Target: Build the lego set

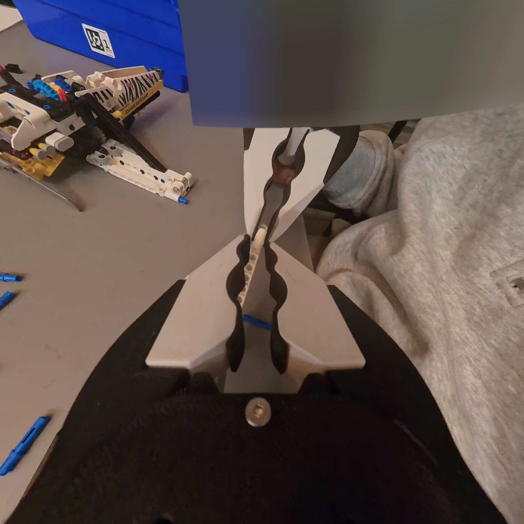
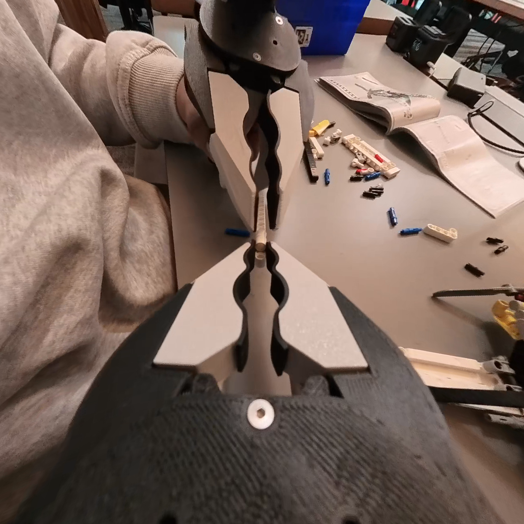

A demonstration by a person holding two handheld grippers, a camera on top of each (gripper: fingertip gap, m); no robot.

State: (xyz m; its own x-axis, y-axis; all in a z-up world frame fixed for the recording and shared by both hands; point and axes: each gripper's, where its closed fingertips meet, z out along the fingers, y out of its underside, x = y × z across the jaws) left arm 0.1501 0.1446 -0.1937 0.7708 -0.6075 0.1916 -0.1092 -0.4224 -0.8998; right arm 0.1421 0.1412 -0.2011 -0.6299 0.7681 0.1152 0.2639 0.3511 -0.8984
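Note:
A long white beam with holes (image 1: 251, 272) is held between both grippers above the grey table (image 1: 141, 255). My left gripper (image 1: 256, 241) is shut on it, with the beam running along between its fingers. My right gripper (image 2: 260, 247) meets it tip to tip and is shut on the beam's far end (image 2: 260, 243). In the right wrist view the beam (image 2: 261, 211) runs up into the left gripper (image 2: 262, 226). In the left wrist view the right gripper (image 1: 263, 226) points towards me. The half-built model (image 1: 71, 122) lies at the left, apart from both grippers.
A blue bin (image 1: 113, 34) stands behind the model. Blue pins (image 1: 22, 445) lie on the table, one (image 2: 236, 232) under the grippers. Open instruction booklets (image 2: 425, 136), loose pieces (image 2: 368, 158), a white L-beam (image 2: 441, 232) and black pins (image 2: 473, 269) lie at the right. A person's grey sleeve (image 2: 71, 170) is close by. Only a small space, under 4 cm, lies between the two pairs of fingers. Both grippers' tips are roughly 20 cm from the half-built model (image 1: 71, 122).

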